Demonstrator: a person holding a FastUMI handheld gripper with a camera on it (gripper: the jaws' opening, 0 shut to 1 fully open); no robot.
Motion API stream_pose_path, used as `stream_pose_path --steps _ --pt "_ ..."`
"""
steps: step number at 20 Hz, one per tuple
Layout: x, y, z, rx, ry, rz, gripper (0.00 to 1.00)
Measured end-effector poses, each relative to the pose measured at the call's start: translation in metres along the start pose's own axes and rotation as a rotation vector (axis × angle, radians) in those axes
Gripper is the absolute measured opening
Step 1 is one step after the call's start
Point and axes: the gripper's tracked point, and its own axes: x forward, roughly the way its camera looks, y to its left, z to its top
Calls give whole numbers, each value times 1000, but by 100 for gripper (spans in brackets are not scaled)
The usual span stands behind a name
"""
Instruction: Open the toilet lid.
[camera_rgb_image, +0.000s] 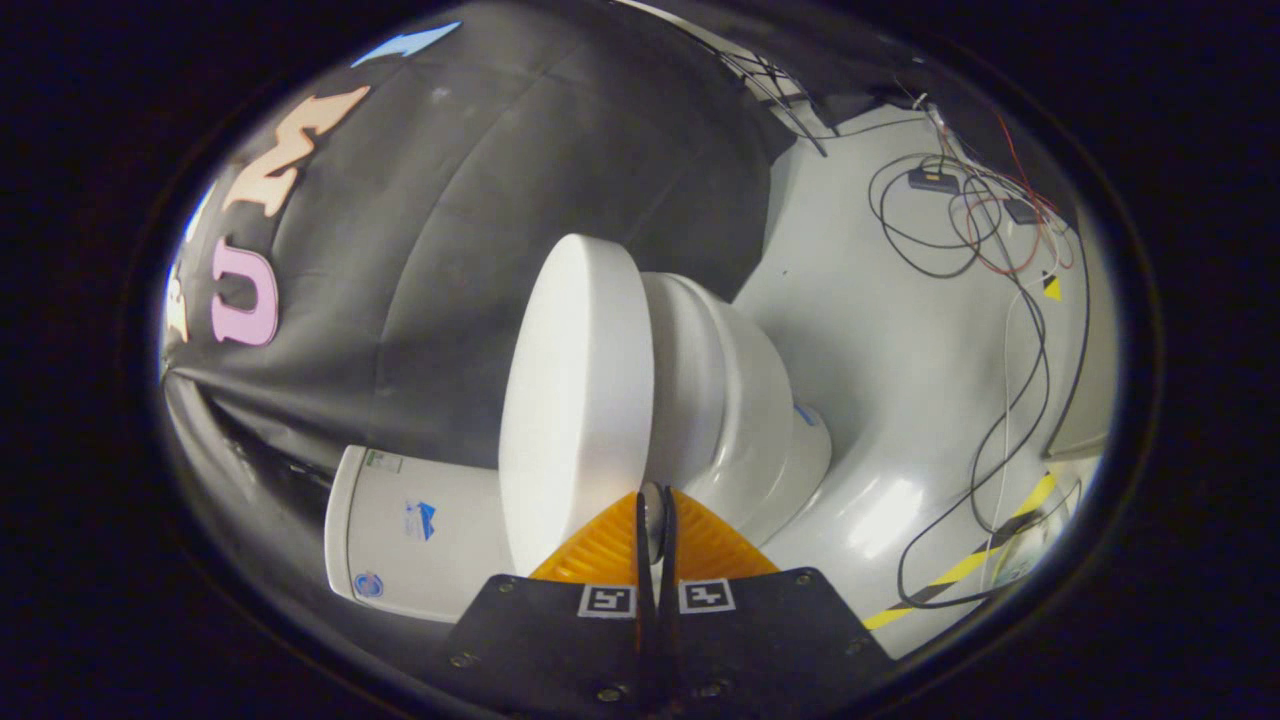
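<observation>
Toilet lid (575, 400), smooth white and rounded, sits just ahead of your hand-held gripper (656, 520), above the glossy bowl (735, 400). Your ribbed orange fingers (600, 545) are clenched together, grasping nothing you can see.

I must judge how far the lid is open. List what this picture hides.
- Gripper view: toilet lid hinge, hidden behind the lid.
- Bowl opening and seat, covered by the lid.
- Fingers meet at the lid's edge; whether both press on it is too small to tell.
- Tank stickers, too small to read.
- Floor cables run out of view.
</observation>
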Motion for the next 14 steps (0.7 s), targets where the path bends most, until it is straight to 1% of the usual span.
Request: stream_pose_path --steps 3,7,11,14 --pt "-14 27 4 -16 -18 51 1" --pt "-31 59 6 -145 -60 63 1" --pt "-47 98 1 -257 -83 108 1" --pt "-57 111 -1 -343 -96 103 1"
